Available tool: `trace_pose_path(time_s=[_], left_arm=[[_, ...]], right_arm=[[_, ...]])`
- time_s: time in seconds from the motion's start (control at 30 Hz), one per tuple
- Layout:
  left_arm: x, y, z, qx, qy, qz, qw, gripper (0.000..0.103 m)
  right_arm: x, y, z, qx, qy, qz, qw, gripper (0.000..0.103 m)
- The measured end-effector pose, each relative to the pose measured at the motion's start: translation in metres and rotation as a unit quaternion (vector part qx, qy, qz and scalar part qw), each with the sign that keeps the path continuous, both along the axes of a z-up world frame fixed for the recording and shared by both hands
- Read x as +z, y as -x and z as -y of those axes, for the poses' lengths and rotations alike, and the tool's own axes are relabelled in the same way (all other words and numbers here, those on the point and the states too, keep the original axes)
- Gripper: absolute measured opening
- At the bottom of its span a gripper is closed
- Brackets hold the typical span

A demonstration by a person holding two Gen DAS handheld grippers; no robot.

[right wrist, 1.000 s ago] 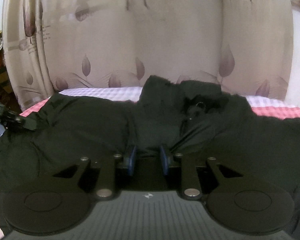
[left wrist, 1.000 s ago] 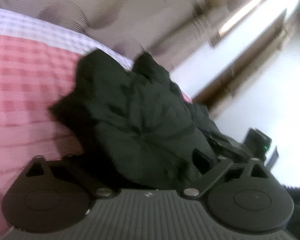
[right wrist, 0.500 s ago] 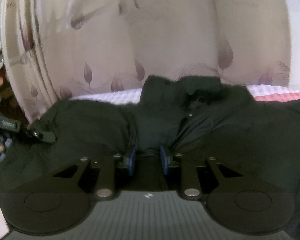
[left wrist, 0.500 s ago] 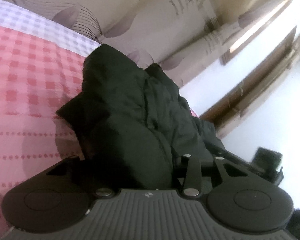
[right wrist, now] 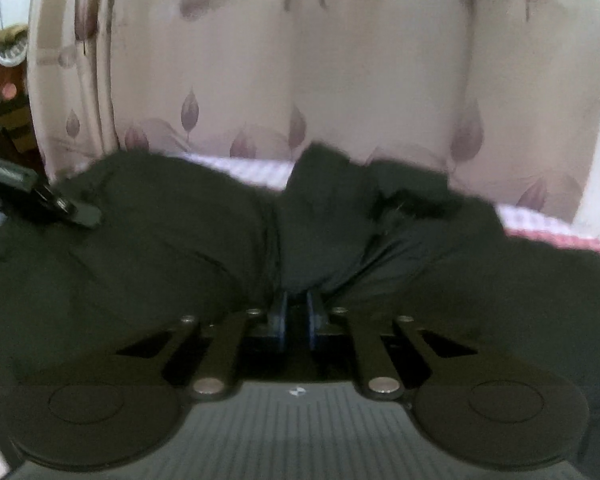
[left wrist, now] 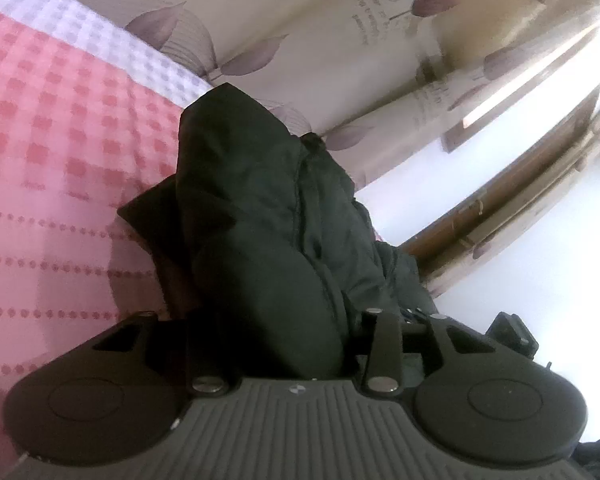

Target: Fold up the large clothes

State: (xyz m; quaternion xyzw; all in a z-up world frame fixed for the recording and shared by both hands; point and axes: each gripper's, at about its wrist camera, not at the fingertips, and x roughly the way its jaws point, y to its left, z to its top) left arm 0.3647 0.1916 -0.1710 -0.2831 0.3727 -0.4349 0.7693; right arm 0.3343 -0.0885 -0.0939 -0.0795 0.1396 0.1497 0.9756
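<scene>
The right gripper (right wrist: 296, 312) is closing its fingers on a pinch of the black jacket (right wrist: 172, 248). The left gripper (left wrist: 276, 344) is easing open around a thick padded fold. Spread on the checked bed (left wrist: 52, 128), the jacket looks soft, bulky and slippery, so grab seams or hems.

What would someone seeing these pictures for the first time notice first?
A bulky black garment fills the middle of both views, heaped on a pink-and-white checked bedspread. The right gripper is closing on a bunched fold at its near edge, and the left gripper has a thick wad of the cloth between its jaws. Behind hangs a cream curtain with purple leaves.
</scene>
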Motion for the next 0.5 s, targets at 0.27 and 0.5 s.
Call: trace_pose_path(time_s=[0.27,0.5], left_arm=[[0.001,0.000,0.011,-0.033,-0.029,0.022,0.9988,0.057],[0.028,0.020,0.012,0.007,-0.008,0.044,0.9990,0.029]], right_arm=[[-0.003,-0.003,0.012,0.014,-0.029,-0.008,0.999,0.009],[-0.004,-0.001,0.010,0.013,-0.026,-0.007,1.000,0.009]])
